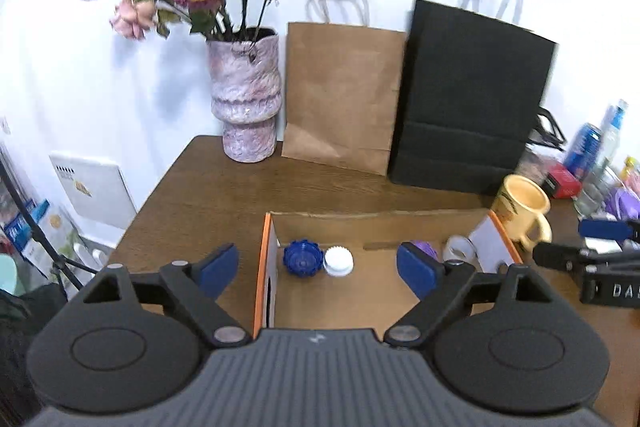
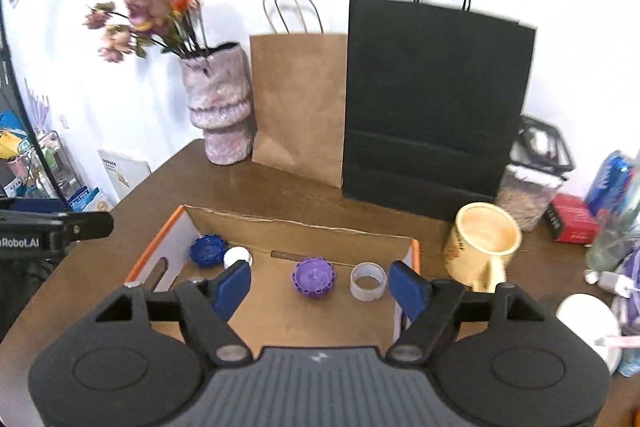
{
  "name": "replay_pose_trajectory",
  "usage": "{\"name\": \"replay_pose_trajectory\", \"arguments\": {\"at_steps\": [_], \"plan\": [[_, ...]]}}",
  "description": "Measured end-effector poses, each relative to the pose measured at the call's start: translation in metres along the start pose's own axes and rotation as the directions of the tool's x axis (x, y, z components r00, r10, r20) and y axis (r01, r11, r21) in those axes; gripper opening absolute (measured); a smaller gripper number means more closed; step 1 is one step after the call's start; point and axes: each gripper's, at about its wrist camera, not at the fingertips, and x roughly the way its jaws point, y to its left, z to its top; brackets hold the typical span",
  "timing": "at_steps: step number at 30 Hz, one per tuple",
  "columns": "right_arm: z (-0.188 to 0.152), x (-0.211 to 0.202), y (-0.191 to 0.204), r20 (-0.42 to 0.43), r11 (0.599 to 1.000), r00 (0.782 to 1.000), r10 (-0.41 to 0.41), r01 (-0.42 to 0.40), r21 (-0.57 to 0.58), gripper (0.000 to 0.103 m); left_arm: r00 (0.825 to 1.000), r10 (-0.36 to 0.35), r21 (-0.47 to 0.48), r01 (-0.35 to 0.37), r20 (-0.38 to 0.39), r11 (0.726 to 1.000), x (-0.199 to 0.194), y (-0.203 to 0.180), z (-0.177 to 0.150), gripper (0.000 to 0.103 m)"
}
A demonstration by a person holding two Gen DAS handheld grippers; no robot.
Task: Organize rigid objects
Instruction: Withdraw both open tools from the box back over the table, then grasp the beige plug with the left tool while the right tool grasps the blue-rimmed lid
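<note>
Both grippers were wide open with nothing in them: the left gripper (image 1: 318, 269) and right gripper (image 2: 320, 285) hung above the cardboard box (image 2: 304, 227). Inside sat a blue cap (image 2: 207, 251) touching a white cap (image 2: 237, 257), then a purple cap (image 2: 314, 277) and a tape roll (image 2: 368, 281). In the left view, a blue pad hid most of the purple one. The yellow mug (image 2: 484, 247) stood just outside the box; the clutter at far right was too blurry to make out.

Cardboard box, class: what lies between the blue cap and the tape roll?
In the right wrist view, the white cap sits right beside the blue cap, then bare box floor, then the purple cap just before the tape roll.
</note>
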Motion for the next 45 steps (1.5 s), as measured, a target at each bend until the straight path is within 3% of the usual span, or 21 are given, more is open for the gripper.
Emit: {"name": "replay_pose_trajectory", "arguments": {"at_steps": [4, 8, 13, 18, 22, 27, 31, 36, 41, 45], "plan": [[-0.016, -0.032, 0.009, 0.043, 1.0, 0.999, 0.005, -0.005, -0.01, 0.077, 0.998, 0.004, 0.025, -0.006, 0.06, 1.0, -0.04, -0.006, -0.019, 0.088], [-0.047, -0.071, 0.022, 0.195, 0.999, 0.981, 0.022, -0.015, -0.037, 0.085, 0.983, 0.012, 0.006, -0.014, 0.183, 1.0, -0.077, -0.004, -0.049, 0.088], [-0.102, -0.111, 0.038, 0.328, 0.998, 0.945, 0.018, 0.003, -0.062, 0.088, 0.95, 0.03, 0.008, -0.034, 0.312, 0.999, -0.114, 0.0, -0.1, 0.088], [-0.172, -0.158, 0.054, 0.444, 0.997, 0.894, 0.049, -0.016, -0.077, 0.093, 0.901, 0.033, 0.025, -0.048, 0.432, 0.999, -0.154, 0.006, -0.162, 0.088], [-0.225, -0.184, 0.061, 0.483, 0.999, 0.875, 0.043, -0.026, -0.043, 0.094, 0.859, 0.046, 0.006, -0.056, 0.509, 0.998, -0.189, 0.011, -0.212, 0.092], [-0.285, -0.208, 0.071, 0.502, 1.0, 0.865, -0.014, 0.022, -0.011, 0.102, 0.845, 0.028, -0.016, -0.024, 0.534, 1.0, -0.226, 0.017, -0.267, 0.094], [-0.326, -0.221, 0.08, 0.488, 0.998, 0.872, -0.041, 0.056, -0.016, 0.102, 0.832, 0.052, -0.008, -0.057, 0.553, 0.998, -0.246, 0.017, -0.303, 0.096], [-0.366, -0.235, 0.088, 0.463, 1.0, 0.886, -0.027, 0.019, 0.023, 0.102, 0.865, 0.002, 0.007, -0.006, 0.502, 1.0, -0.254, 0.021, -0.334, 0.096], [-0.375, -0.241, 0.097, 0.455, 0.997, 0.889, -0.062, 0.078, -0.016, 0.102, 0.867, 0.023, 0.023, -0.04, 0.497, 0.999, -0.247, 0.025, -0.341, 0.098], [-0.369, -0.238, 0.091, 0.452, 0.996, 0.888, -0.081, 0.092, -0.003, 0.102, 0.882, 0.031, -0.011, -0.03, 0.47, 0.999, -0.237, 0.03, -0.337, 0.098]]}}
